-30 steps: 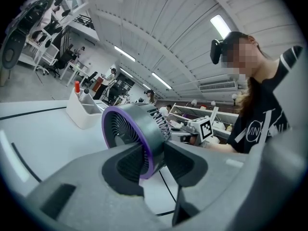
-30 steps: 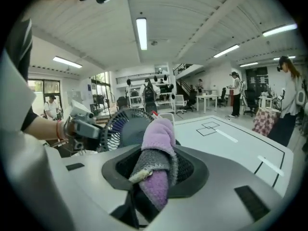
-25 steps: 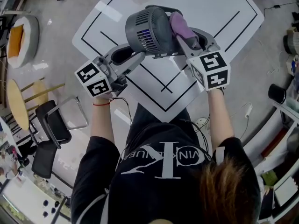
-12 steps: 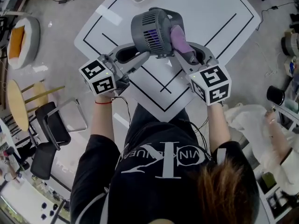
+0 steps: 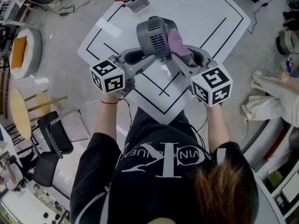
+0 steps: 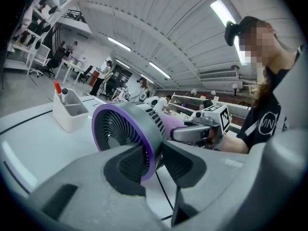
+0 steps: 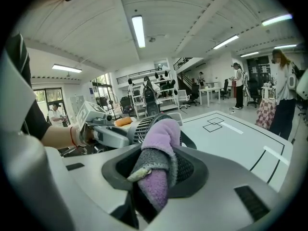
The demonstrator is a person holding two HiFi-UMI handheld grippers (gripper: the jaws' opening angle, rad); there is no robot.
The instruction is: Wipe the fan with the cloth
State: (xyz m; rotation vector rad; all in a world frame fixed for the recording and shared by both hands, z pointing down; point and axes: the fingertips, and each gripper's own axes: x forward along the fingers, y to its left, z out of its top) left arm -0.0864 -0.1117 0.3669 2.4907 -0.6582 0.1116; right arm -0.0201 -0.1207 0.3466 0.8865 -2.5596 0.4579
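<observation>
The fingers of my left gripper (image 6: 155, 167) had just tightened onto the rim of the fan (image 5: 154, 34), upper centre over the surface (image 5: 205, 13), and turned it more edge-on against the cloth (image 7: 161, 143) pinched in my right gripper (image 7: 154, 179), so I judged the wiping under way.
</observation>
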